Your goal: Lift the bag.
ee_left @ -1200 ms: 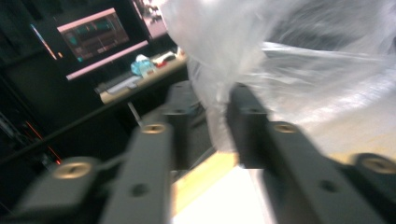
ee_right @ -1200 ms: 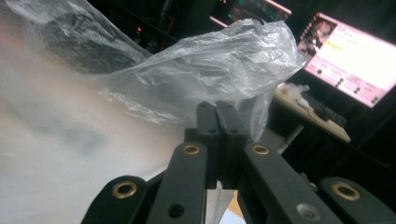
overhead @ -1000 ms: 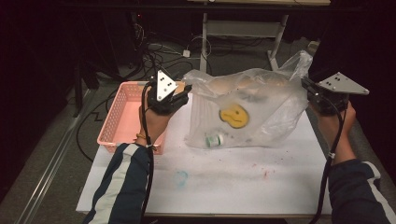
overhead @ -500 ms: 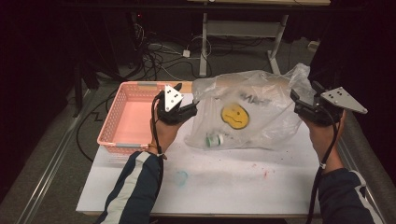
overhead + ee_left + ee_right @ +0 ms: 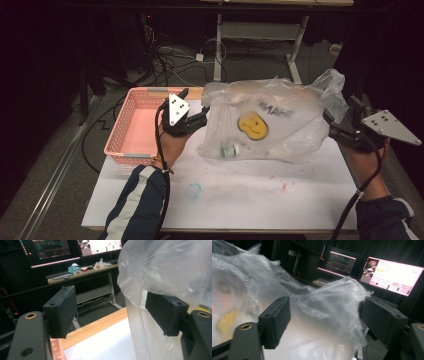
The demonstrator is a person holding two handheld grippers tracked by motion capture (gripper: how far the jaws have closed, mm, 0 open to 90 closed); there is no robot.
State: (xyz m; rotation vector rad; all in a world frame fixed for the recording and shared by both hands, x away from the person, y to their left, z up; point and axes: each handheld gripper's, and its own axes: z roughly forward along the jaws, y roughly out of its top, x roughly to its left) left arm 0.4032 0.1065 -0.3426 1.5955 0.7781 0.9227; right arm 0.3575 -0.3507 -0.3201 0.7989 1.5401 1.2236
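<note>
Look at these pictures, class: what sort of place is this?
Probably a lab or recording room, not a home: lit computer screens on a desk behind, loose cables across the floor, and a white work table in dark surroundings.

Your high view is dim all round; light falls from above on the white table [image 5: 240, 200] alone, floor and background near black. The plastic bag [image 5: 280, 125] catches soft glare. In your right gripper view the bag [image 5: 317, 315] is smeared by blur, the monitors [image 5: 392, 275] glowing bright behind. Your left gripper view is sharper, with the background soft.
</note>
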